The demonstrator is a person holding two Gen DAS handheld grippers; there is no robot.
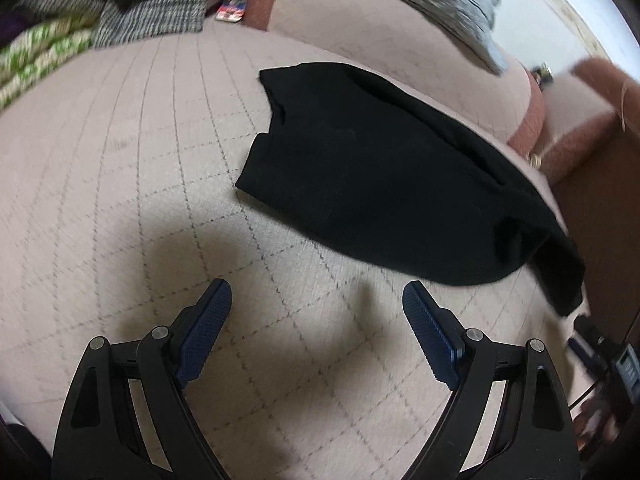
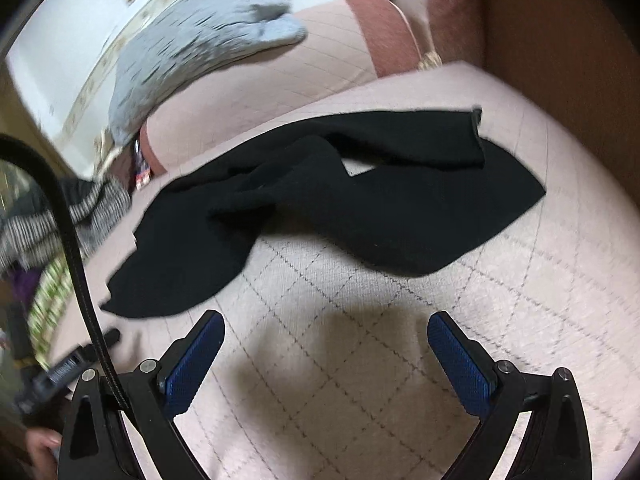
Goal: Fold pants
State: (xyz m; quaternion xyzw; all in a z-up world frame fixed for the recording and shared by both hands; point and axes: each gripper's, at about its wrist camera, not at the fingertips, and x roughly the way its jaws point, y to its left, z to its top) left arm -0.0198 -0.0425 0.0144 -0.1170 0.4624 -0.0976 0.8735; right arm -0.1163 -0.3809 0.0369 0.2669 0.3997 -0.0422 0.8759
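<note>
Black pants (image 1: 384, 176) lie on a pale quilted sofa seat (image 1: 132, 184). In the left wrist view they look folded into a flat slab, with one end hanging over the seat's right edge. In the right wrist view the pants (image 2: 320, 204) lie spread, one leg doubled over the other with a small gap showing seat between. My left gripper (image 1: 316, 300) is open and empty, above the seat just short of the pants. My right gripper (image 2: 324, 328) is open and empty, just short of the pants' near edge.
A grey knit garment (image 2: 200, 36) lies on the sofa back. Striped grey clothes (image 1: 132, 12) and a green patterned cloth (image 1: 36, 56) pile at the seat's far left. A brown wooden panel (image 2: 560, 60) stands by the seat's right end. A black cable (image 2: 76, 248) crosses the right wrist view.
</note>
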